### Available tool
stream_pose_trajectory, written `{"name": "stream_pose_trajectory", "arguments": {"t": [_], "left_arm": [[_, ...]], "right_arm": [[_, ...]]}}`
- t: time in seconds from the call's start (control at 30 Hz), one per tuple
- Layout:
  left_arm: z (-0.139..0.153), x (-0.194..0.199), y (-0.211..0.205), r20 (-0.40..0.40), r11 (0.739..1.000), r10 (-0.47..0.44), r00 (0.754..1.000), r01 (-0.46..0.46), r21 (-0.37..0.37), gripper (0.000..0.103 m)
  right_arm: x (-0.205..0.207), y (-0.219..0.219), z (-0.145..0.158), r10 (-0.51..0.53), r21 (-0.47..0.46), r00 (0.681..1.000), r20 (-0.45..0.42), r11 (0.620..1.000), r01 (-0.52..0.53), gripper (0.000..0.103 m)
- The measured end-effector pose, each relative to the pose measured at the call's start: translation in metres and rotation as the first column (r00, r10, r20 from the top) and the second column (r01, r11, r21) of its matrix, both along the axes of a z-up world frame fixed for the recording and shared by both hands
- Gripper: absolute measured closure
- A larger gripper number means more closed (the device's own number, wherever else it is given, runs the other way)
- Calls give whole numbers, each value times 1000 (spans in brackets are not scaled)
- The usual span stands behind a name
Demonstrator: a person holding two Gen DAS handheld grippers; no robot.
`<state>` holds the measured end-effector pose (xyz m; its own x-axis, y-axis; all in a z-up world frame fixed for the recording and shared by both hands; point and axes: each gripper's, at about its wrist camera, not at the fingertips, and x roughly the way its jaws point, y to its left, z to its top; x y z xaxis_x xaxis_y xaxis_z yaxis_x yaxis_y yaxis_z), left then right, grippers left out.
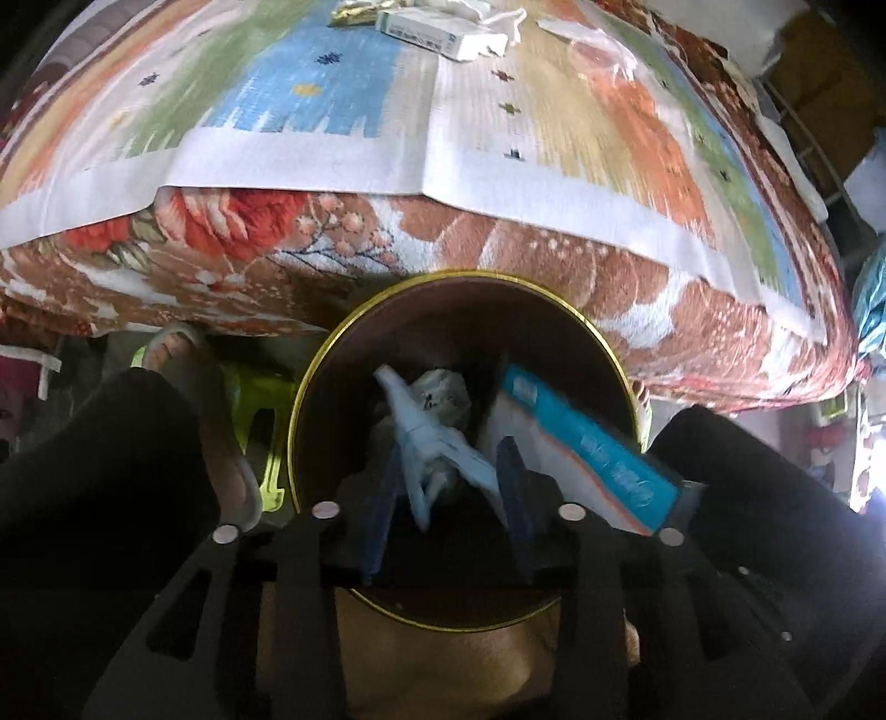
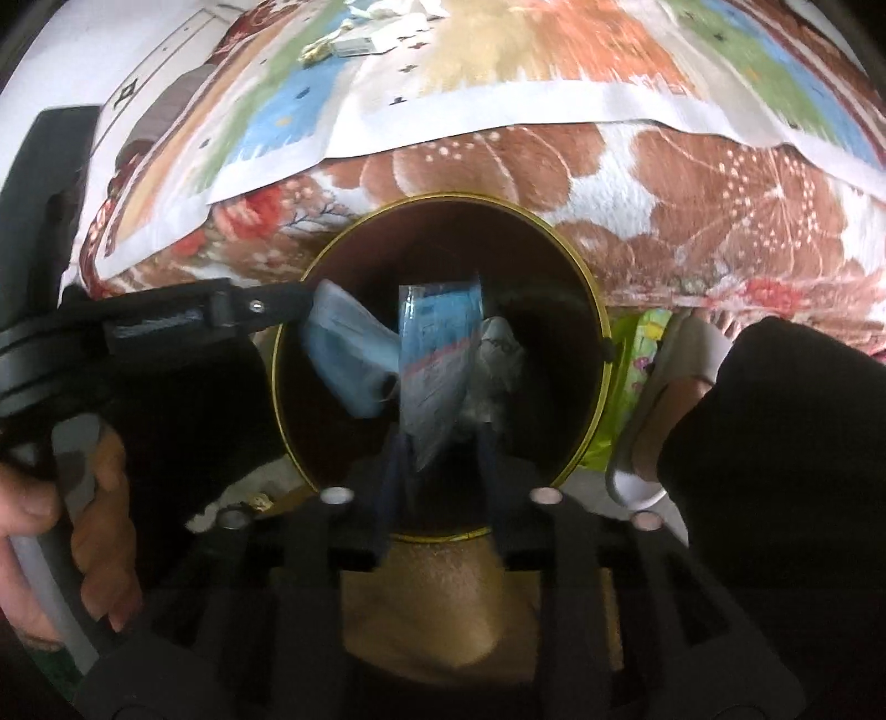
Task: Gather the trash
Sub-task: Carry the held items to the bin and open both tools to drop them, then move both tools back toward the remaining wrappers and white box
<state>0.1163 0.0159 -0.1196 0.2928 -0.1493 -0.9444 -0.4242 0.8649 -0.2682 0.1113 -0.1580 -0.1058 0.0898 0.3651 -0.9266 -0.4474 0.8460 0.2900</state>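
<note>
The left tool (image 1: 451, 482) and the right tool (image 2: 437, 454) both hang over the bin (image 1: 310, 387), fingers apart. The face mask (image 1: 437, 443), soft and light, and the stiffer blue packet (image 2: 437, 332) look mid-drop. More litter (image 1: 437, 27) stays on the bed (image 1: 498, 249).

I see a shiny metal bin (image 1: 310, 399) with a gold rim, a fuzzy cloth blanket (image 1: 498, 249), and crumpled paper trash (image 1: 443, 387) inside.

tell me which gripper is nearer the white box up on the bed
Neither clearly: both the left gripper and right gripper sit over the bin, each far from the white box.
</note>
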Motion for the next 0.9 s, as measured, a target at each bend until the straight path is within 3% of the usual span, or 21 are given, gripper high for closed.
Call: {"name": "stream_pose_trajectory", "arguments": {"t": [0.1,0.3,0.5,0.73,0.9], "left_arm": [[6,-1,0,22,1000,4,1000,-4,-3,59],[16,-5,15,60,999,47,997,-45,-29,58],[51,-7,27,154,998,60,986,-60,-6,47],[76,9,37,183,1000,6,983,-5,-4,34],[107,19,57,229,996,-3,974,-16,83,25]], "right_arm": [[-2,1,3,10,13,1000,11,1000,-10,71],[0,-2,11,-7,36,999,38,999,5,60],[2,3,45,17,92,989,148,995,-31,49],[25,2,81,10,147,978,209,988,-42,41],[47,11,106,26,146,961,275,987,-69,36]]}}
